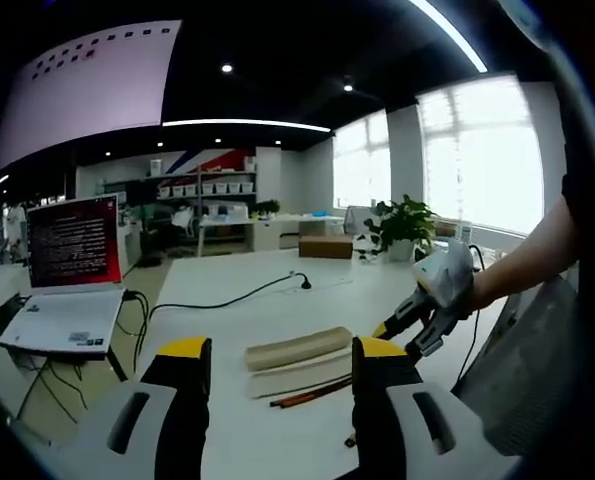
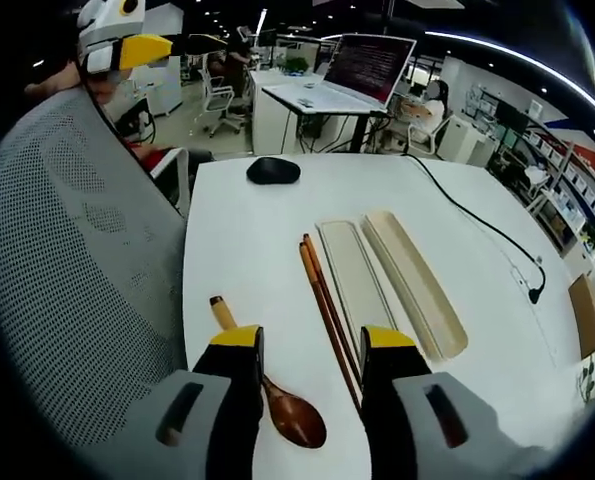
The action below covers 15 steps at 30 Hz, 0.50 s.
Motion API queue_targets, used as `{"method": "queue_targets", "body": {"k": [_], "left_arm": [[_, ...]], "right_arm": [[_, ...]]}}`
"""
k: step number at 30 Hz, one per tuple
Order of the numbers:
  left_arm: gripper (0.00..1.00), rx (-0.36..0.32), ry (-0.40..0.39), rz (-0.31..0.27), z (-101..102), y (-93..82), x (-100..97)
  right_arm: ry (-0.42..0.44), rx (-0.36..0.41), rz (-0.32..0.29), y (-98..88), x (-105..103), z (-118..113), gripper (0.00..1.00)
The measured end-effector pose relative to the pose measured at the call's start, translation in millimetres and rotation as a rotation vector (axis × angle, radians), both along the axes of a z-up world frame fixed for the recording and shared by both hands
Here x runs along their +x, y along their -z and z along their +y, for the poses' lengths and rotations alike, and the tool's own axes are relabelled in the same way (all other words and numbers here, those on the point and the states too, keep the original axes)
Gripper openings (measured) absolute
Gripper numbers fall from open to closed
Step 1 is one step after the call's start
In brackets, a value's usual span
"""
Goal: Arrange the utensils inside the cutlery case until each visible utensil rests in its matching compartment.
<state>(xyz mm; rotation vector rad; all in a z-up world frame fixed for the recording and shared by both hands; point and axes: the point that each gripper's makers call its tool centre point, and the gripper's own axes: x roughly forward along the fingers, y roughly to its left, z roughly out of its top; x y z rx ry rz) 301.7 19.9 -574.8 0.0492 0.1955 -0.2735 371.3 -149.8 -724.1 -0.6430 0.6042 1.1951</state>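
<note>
Presently on white desk (image 2: 277, 230): open cutlery case (image 2: 392, 275) beside chopsticks (image 2: 327, 310) — wooden spoon (image 2: 277, 400) between right gripper (image 2: 310, 345) fingers, ungrasped. Left gripper (image 1: 280, 350) fingers released — nothing held.

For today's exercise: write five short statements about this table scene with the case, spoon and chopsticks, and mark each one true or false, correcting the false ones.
1. The spoon lies inside the case. False: it lies on the table, outside the case.
2. The chopsticks lie beside the case, on the table. True.
3. The lid lies next to the case. True.
4. The right gripper holds the chopsticks. False: its jaws are apart and empty.
5. A mouse sits on the table beyond the case. True.
</note>
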Motion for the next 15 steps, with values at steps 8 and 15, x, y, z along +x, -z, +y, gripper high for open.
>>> {"method": "queue_targets", "body": {"k": [8, 15], "left_arm": [[0.58, 0.003, -0.001, -0.006, 0.8, -1.0, -0.2], [0.57, 0.009, 0.011, 0.001, -4.7, -0.2, 4.9]], "right_arm": [[-0.006, -0.012, 0.01, 7.5, 3.5, 2.8, 0.35], [-0.01, -0.012, 0.012, 10.7, 6.1, 5.9, 0.35]]}}
